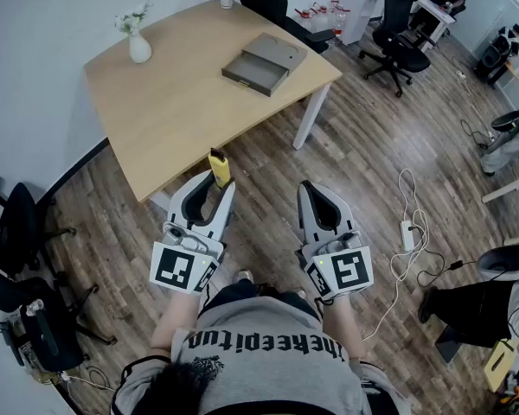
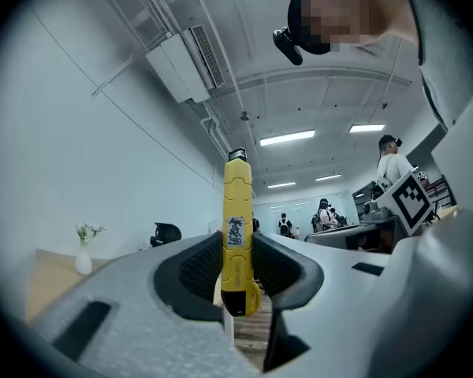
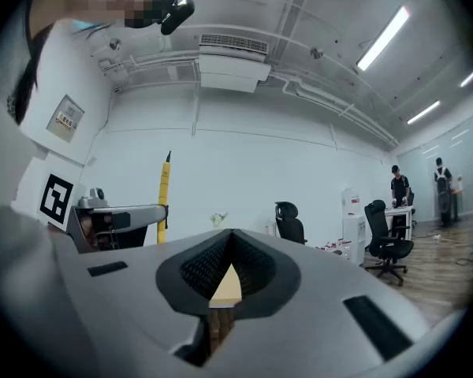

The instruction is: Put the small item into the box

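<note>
A: Left hand-held gripper (image 1: 216, 187)?
B: Clamped on the upright yellow cutter (image 1: 219, 166), near the table (image 1: 182, 119) edge, well apart from the box (image 1: 264, 62). Right hand-held gripper (image 1: 315, 199): closed, empty.

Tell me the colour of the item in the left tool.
Yellow item, black tip; clearest in left gripper view.

Left gripper (image 1: 214, 186): my jaws are clamped on a yellow cutter (image 2: 237, 227), which stands upright between the pads — nose tilted slightly upward.
Right gripper (image 1: 317, 199): my jaws are pressed together with nothing between them — held level.
Forearms (image 1: 175, 316): both reach out ahead of my chest, side by side, not touching.
</note>
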`<state>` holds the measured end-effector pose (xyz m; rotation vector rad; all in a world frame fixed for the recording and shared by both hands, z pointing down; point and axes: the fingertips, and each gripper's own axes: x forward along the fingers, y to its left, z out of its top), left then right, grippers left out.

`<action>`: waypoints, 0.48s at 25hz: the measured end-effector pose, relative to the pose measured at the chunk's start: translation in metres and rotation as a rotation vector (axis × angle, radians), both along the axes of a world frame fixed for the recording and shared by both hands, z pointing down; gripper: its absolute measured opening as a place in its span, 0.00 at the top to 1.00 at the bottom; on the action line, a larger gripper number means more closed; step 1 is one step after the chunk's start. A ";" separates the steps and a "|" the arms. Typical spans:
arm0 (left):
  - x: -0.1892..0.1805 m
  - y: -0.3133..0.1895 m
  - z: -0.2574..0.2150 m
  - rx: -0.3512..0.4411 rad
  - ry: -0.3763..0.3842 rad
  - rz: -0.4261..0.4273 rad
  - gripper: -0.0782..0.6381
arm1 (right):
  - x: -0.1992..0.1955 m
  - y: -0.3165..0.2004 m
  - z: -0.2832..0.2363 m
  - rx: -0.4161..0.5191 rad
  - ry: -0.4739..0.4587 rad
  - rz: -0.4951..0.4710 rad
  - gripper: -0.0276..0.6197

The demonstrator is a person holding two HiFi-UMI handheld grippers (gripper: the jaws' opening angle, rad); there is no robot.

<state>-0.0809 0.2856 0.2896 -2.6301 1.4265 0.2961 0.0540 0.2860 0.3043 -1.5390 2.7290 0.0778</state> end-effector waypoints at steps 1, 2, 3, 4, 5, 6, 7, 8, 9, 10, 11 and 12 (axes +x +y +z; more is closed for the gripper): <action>-0.001 -0.001 0.000 0.000 0.001 0.000 0.73 | -0.002 0.000 0.000 0.001 -0.001 -0.001 0.95; -0.002 -0.001 0.000 0.001 0.001 0.001 0.73 | -0.003 0.000 0.000 0.001 -0.002 -0.002 0.95; -0.004 -0.001 0.000 0.001 0.001 0.002 0.73 | -0.005 0.000 0.001 0.002 -0.002 -0.003 0.95; -0.006 -0.001 0.000 0.001 0.001 0.004 0.73 | -0.007 0.000 0.001 0.003 -0.002 -0.002 0.95; -0.007 -0.001 0.000 0.002 0.000 0.006 0.73 | -0.010 0.001 0.001 0.004 -0.001 -0.001 0.95; -0.010 -0.001 0.000 0.002 0.000 0.008 0.73 | -0.012 0.001 0.001 0.005 0.000 0.001 0.95; -0.012 -0.001 0.000 0.002 0.000 0.010 0.73 | -0.015 0.002 0.001 0.006 0.000 0.003 0.95; -0.014 -0.001 0.000 0.002 0.001 0.013 0.73 | -0.017 0.002 0.001 0.006 0.001 0.004 0.95; -0.016 -0.002 0.000 0.002 0.001 0.016 0.73 | -0.019 0.002 0.001 0.007 0.002 0.007 0.95; -0.017 -0.002 -0.001 0.002 0.001 0.019 0.73 | -0.021 0.002 0.001 0.007 0.002 0.009 0.95; -0.019 -0.003 -0.001 0.003 0.001 0.024 0.73 | -0.023 0.001 0.001 0.007 0.003 0.012 0.95; -0.020 -0.004 -0.001 0.003 0.001 0.028 0.73 | -0.024 0.001 0.000 0.008 0.003 0.015 0.95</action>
